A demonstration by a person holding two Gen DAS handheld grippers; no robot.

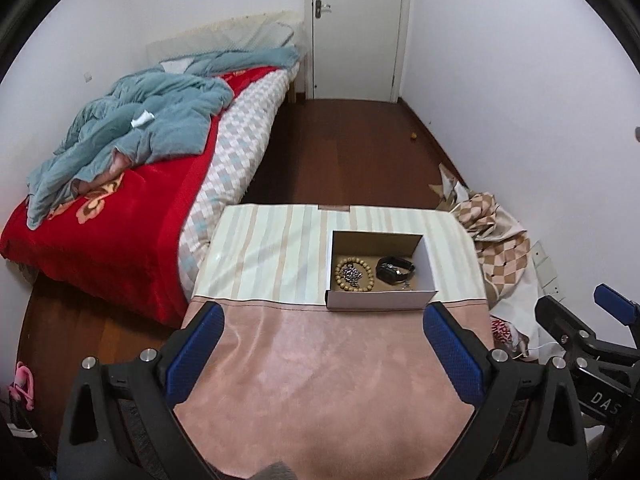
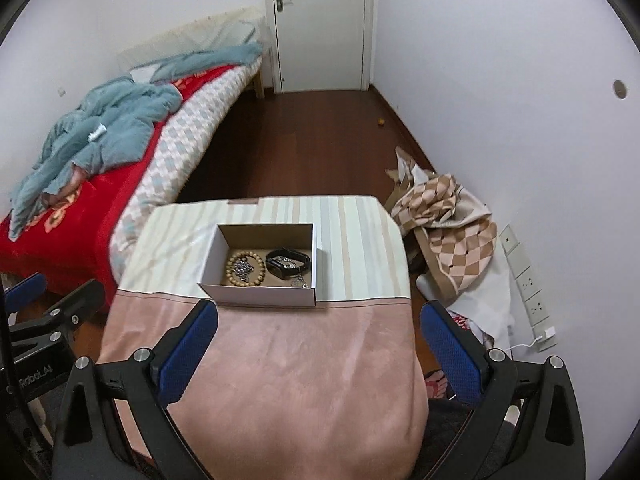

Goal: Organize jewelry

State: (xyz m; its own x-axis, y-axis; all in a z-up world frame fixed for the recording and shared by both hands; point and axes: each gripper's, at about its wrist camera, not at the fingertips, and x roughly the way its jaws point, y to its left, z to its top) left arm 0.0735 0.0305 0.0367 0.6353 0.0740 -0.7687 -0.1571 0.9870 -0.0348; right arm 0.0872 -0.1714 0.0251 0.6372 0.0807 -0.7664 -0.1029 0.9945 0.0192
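Note:
A small open cardboard box (image 1: pixel 380 300) (image 2: pixel 260 294) stands on the covered table. Inside lie a wooden bead bracelet (image 1: pixel 341 280) (image 2: pixel 234 276), a silver chain (image 1: pixel 352 273) (image 2: pixel 243 267) on top of the beads, and a black watch (image 1: pixel 394 270) (image 2: pixel 286 262). A small silver piece (image 2: pixel 299 281) lies at the box's near right corner. My left gripper (image 1: pixel 324 316) is open and empty, held back over the pink cloth short of the box. My right gripper (image 2: pixel 318 314) is open and empty, also short of the box.
The table (image 1: pixel 320 368) wears a pink cloth near me and a striped cloth (image 1: pixel 272 248) farther away. A bed (image 1: pixel 120 184) with a red blanket stands left. Checked fabric (image 2: pixel 452 232) lies on the floor at right, near wall sockets (image 2: pixel 528 276). A white door (image 2: pixel 320 24) is behind.

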